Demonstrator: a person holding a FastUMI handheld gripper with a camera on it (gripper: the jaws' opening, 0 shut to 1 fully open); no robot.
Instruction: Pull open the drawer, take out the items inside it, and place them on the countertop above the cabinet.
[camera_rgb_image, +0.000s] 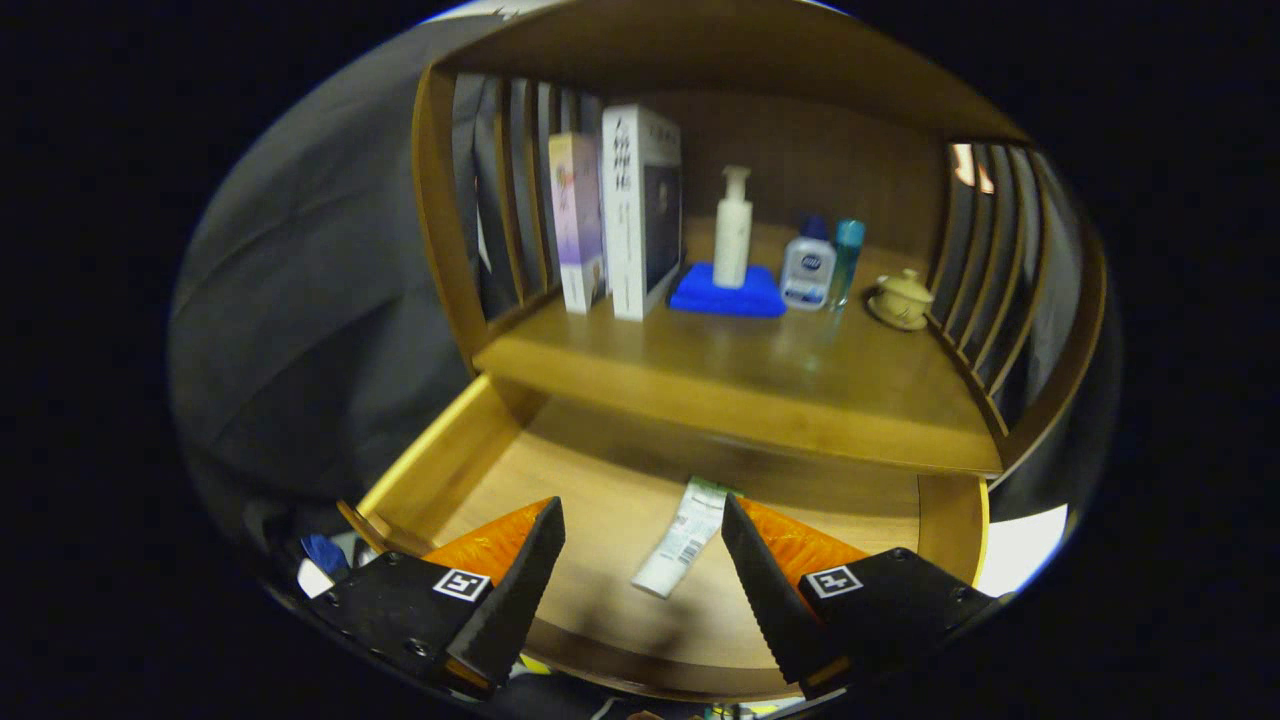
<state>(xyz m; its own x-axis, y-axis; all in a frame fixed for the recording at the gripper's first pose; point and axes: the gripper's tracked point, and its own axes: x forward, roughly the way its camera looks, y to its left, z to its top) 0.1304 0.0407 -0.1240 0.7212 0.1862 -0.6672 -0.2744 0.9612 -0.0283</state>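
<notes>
Plainly the white tube (683, 537) lying flat on the open drawer (440, 470) floor, toward its back edge, looks light, soft-walled and slightly slick, best pinched across its flat middle by the gripper (640, 560), whose fingers hang spread wide above it.

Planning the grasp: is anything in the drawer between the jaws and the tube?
Nothing: the gripper hangs open over the drawer, and the tube lies on bare wood between the jaws, seen in the gripper view.
</notes>
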